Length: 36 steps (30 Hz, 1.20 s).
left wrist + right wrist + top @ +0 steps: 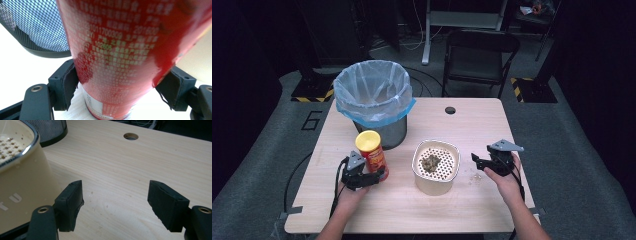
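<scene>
On the pale wooden table (472,200), toward its left half, a tall red cylindrical snack can with a yellow lid (371,152) is standing upright, just in front of a black wire-mesh waste bin lined with a translucent blue-white bag (373,97). The left gripper (379,175) is reaching in level from the person's side and is pinching the lower part of the can. Seen from the left gripper view, the red can (117,50), covered in small pale print, is sitting squarely between the two black jaws, with both pads (68,80) pressing against its sides and its base resting on the table; the mesh wall of the bin (35,27) is showing behind it to the left.

Near the middle of the table, a cream rounded container with a perforated insert (436,167) is standing, holding a small heap of brownish scraps (430,162) on its holes. Some crumbs (475,177) are lying on the wood just beside it on the right.

The right gripper (476,161) is hovering just to the right of that cream container, held in the person's right hand (504,180) and pointing toward it. Its jaws are standing spread wide apart with nothing between them: the right gripper view is showing bare wood grain between the pads (72,202), the cream container's wall (22,192) close on the left, and a round cable hole (130,136) farther off in the tabletop.
</scene>
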Motion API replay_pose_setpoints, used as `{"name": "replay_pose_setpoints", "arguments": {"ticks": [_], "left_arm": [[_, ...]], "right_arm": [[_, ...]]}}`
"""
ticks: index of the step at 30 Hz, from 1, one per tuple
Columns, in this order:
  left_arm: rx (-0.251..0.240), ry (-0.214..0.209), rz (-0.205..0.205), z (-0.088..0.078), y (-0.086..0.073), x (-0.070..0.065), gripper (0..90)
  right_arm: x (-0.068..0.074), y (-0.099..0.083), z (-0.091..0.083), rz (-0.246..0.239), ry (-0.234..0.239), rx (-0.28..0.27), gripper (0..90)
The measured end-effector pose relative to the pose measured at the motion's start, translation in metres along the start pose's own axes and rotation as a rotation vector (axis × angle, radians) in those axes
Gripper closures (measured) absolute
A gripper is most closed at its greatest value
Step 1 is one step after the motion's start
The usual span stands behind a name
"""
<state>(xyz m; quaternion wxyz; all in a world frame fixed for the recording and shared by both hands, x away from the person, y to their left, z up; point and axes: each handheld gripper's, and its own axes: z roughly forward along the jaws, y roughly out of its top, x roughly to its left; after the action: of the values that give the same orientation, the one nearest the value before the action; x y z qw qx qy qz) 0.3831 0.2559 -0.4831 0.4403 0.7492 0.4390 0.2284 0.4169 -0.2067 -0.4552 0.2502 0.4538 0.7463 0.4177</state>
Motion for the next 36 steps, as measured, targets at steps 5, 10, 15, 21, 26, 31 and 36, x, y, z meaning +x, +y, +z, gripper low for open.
{"name": "replay_pose_setpoints", "arguments": {"ticks": [5,10,15,21,26,31,36], "left_arm": [[0.009,-0.010,-0.003,-0.008,0.005,0.000,23.6],[-0.002,-0.022,-0.020,-0.016,0.011,-0.001,23.6],[0.006,-0.041,-0.015,-0.030,0.024,-0.003,23.6],[0.015,-0.064,-0.022,-0.050,0.043,-0.009,23.6],[0.022,-0.069,0.015,-0.063,0.057,-0.013,23.6],[0.027,-0.081,0.029,-0.077,0.074,-0.016,23.5],[0.038,-0.077,0.045,-0.088,0.090,-0.016,23.6]], "right_arm": [[0.007,-0.015,0.002,-0.006,-0.028,0.021,28.0],[0.008,-0.021,0.002,-0.003,-0.038,0.029,28.0],[0.005,-0.031,0.004,0.015,-0.039,0.033,28.1],[0.004,-0.040,0.005,0.032,-0.026,0.055,28.1],[0.005,-0.041,0.004,0.040,-0.017,0.056,28.1],[0.006,-0.041,0.005,0.021,-0.020,0.056,28.1],[0.007,-0.042,0.006,0.018,-0.022,0.060,28.0]]}}
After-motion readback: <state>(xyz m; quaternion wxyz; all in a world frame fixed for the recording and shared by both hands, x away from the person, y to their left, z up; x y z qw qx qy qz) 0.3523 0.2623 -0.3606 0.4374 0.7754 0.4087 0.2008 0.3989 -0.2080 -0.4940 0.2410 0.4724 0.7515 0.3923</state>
